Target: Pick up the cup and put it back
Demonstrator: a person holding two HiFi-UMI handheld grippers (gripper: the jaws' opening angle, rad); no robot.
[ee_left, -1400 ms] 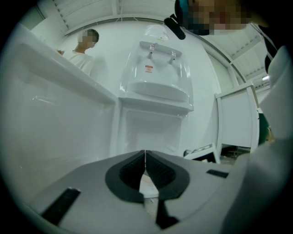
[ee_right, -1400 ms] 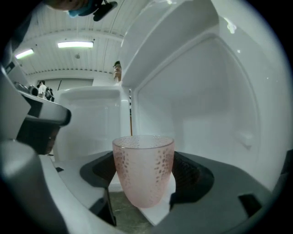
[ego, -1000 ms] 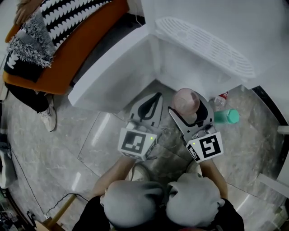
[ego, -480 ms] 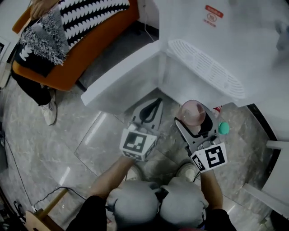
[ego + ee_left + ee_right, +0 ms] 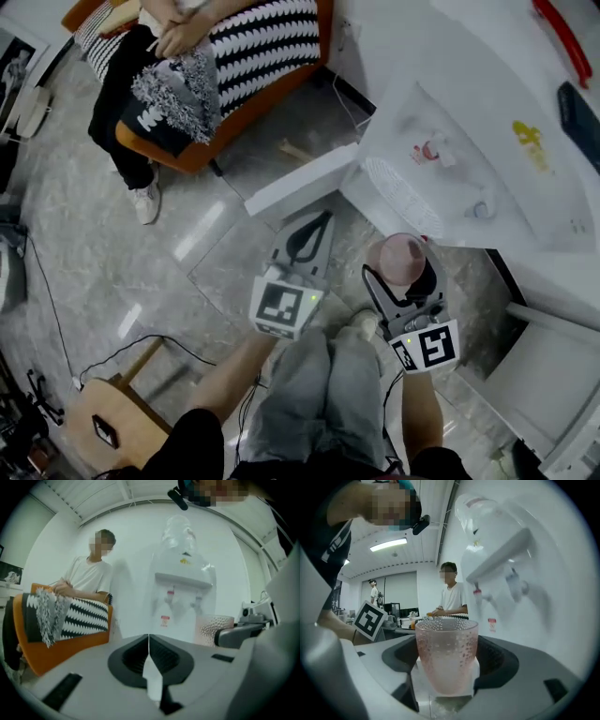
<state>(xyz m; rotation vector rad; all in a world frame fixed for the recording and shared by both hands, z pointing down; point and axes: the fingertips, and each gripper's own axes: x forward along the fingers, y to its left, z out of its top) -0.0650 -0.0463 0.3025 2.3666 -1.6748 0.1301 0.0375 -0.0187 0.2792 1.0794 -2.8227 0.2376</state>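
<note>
The cup (image 5: 401,256) is pink, translucent and dimpled. My right gripper (image 5: 405,274) is shut on it and holds it upright in the air in front of the white water dispenser (image 5: 448,159). In the right gripper view the cup (image 5: 446,654) stands between the jaws, gripped low on its body, with the dispenser's taps (image 5: 513,584) to its right. My left gripper (image 5: 313,231) hangs beside it on the left, shut and holding nothing. In the left gripper view the jaws (image 5: 150,665) meet in a thin line and the cup (image 5: 213,629) shows at the right.
The dispenser's slotted drip tray (image 5: 401,190) lies just beyond the cup. A person sits on an orange sofa (image 5: 246,101) with a black-and-white cover at the upper left. A wooden stool (image 5: 101,424) and cables (image 5: 141,347) are on the marble floor at the lower left.
The head camera has risen and pulled back from the dispenser. Both grippers came up with it, the cup still in the right one. A green-capped bottle on the floor has left the view.
</note>
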